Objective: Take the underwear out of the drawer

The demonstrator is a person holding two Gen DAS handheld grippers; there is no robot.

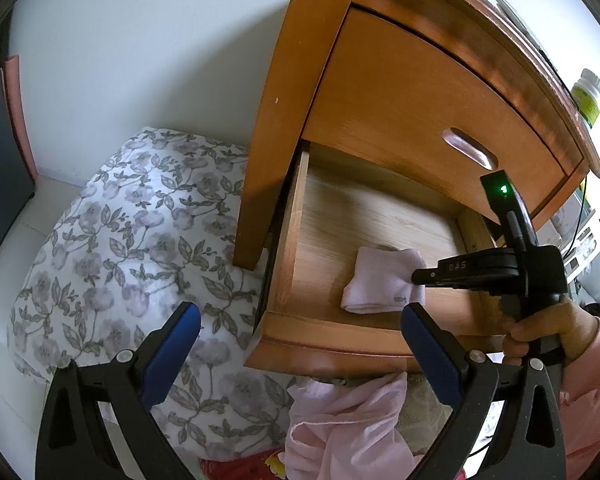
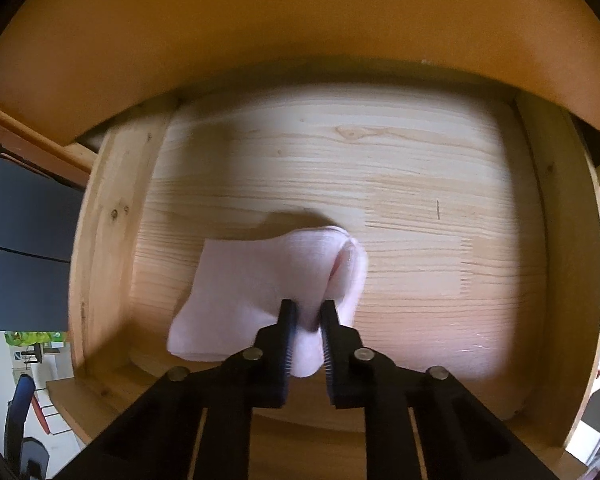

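The lower drawer point(image 1: 300, 240) of a wooden nightstand stands pulled out, its pale wood floor point(image 2: 380, 184) bare apart from one folded pale pink piece of underwear point(image 1: 380, 284) point(image 2: 252, 280) near the front. My right gripper point(image 2: 309, 314) point(image 1: 418, 276) reaches into the drawer and is shut on the near edge of the underwear, with cloth bunched between its fingers. My left gripper point(image 1: 300, 328) hovers open in front of the drawer's front panel point(image 1: 324, 340), holding nothing.
A floral-print bedding bundle point(image 1: 140, 240) lies left of the nightstand. Pink clothing point(image 1: 340, 420) sits below the drawer front. The upper drawer point(image 1: 420, 92) is closed. A green-labelled bottle point(image 1: 588, 96) stands on top. A hand point(image 1: 540, 328) holds the right gripper.
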